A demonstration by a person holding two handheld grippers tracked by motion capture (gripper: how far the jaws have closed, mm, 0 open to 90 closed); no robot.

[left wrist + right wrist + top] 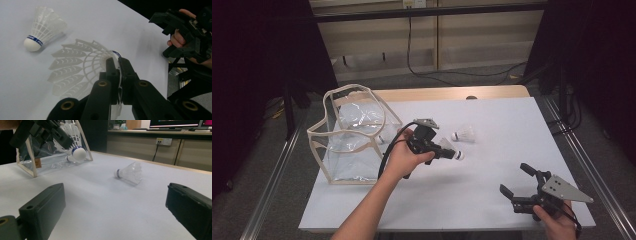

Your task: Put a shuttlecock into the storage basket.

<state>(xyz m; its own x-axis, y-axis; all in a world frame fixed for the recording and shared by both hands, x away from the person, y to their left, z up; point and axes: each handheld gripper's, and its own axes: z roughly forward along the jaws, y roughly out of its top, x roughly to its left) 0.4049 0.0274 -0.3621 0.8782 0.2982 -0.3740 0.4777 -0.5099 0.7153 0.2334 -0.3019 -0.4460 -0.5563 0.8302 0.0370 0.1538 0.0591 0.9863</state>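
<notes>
1. Left gripper (447, 151) – jaws clamped on the feather skirt of a white shuttlecock (451, 150), held clear of the table (492, 190) with the cork pointing right.
2. Left gripper view – adds the detail of the grip: the two black jaws pinch the skirt's rim edge-on, the cork with its blue band lying just beyond them.
3. Right gripper (518, 179) – jaws spread wide with nothing between them, low over the table's near right corner, well apart from the left gripper.
4. Second shuttlecock (463, 134) – lying on its side on the white tabletop, just beyond the held one; the right gripper view shows its cork turned left.
5. Clear plastic bag with a cream frame (347, 135) – standing at the table's left; the right gripper view shows a further shuttlecock (70, 158) at its mouth, partly hidden by the held one.
</notes>
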